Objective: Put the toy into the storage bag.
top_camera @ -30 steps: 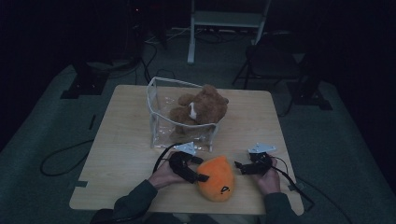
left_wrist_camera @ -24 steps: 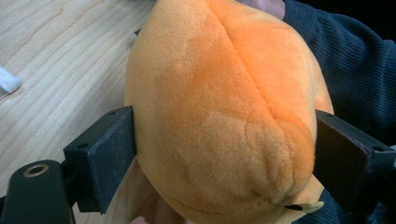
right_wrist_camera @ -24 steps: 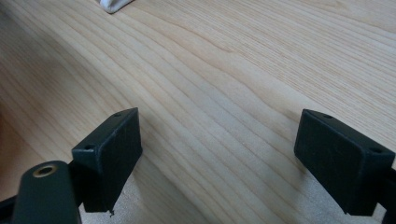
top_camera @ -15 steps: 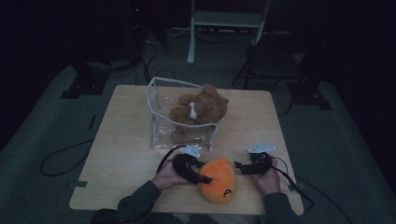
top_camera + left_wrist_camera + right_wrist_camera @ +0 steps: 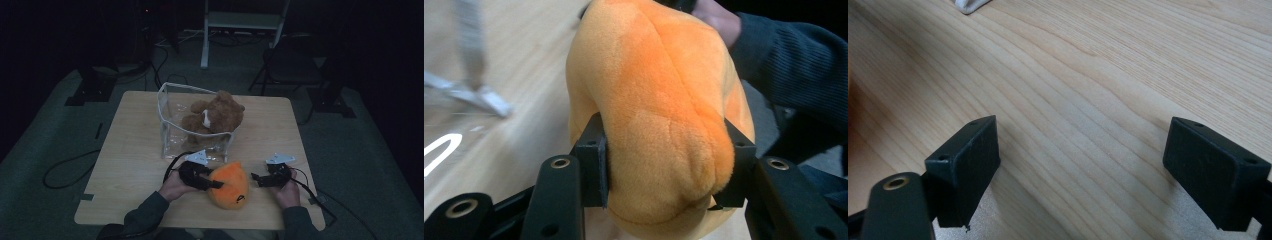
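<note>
Left claw (image 5: pixel 216 183) is pressing its two black pads into the orange plush (image 5: pixel 230 184), one on each flank, and its jaws have just been closing on it; in the left gripper view the pile is bulging out around the pads (image 5: pixel 596 167), so the grip is already biting. The plush is lying at the near edge of the table (image 5: pixel 130 150), between the two hands and just on the near side of the clear bag (image 5: pixel 172 125). I am judging it as light and very soft: the stuffing is giving way easily, so the body is squashing instead of resisting, and the short fuzzy fabric is offering good friction, not a slippery surface. Nothing about it is looking fragile. A hold across the thick rounded middle, as now, seems best, because a thin edge could slide out. Right claw (image 5: pixel 261 180) is resting wide open and empty over the pale, straight-grained wood to the right of the plush. The bag is transparent, floppy plastic with a white rim, and a brown teddy (image 5: pixel 215 117) with shaggy fur is sitting in it, leaning over its right side.
</note>
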Demonstrator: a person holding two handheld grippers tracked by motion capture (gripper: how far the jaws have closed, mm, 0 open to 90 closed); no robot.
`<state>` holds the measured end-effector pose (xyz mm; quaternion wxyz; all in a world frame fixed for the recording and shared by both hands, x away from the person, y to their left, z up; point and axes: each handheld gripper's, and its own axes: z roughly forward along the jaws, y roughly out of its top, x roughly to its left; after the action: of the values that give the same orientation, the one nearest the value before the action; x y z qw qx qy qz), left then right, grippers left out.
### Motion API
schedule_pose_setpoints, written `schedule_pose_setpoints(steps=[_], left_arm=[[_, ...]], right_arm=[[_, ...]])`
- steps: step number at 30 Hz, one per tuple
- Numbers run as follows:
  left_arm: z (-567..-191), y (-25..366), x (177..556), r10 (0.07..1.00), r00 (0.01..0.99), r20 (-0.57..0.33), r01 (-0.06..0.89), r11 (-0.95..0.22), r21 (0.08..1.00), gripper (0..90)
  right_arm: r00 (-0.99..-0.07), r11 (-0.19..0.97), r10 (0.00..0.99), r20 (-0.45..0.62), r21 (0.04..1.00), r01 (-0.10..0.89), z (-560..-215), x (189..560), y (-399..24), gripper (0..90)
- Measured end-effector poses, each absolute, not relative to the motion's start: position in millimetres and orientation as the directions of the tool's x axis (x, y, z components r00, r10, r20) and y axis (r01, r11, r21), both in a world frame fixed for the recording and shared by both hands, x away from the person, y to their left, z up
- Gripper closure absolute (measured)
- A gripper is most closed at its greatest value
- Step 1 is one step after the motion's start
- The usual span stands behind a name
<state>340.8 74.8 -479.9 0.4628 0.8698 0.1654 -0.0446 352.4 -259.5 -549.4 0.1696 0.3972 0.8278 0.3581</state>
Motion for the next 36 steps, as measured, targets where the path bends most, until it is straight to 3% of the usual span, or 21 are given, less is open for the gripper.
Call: schedule_pose_setpoints(steps=[10, 36], left_arm=[[-464, 91, 341, 0.324, 0.938, -0.125, 0.283, -0.506, 0.815, 52.4], [-428, 113, 330, 0.356, 0.933, -0.045, 0.216, -0.457, 0.863, 52.2]], right_arm=[[-0.628, 0.429, 0.778, 0.002, 0.729, 0.534, -549, 353, -260, 14.3], [-0.627, 0.427, 0.779, 0.003, 0.729, 0.535, -549, 352, -259, 14.3]])
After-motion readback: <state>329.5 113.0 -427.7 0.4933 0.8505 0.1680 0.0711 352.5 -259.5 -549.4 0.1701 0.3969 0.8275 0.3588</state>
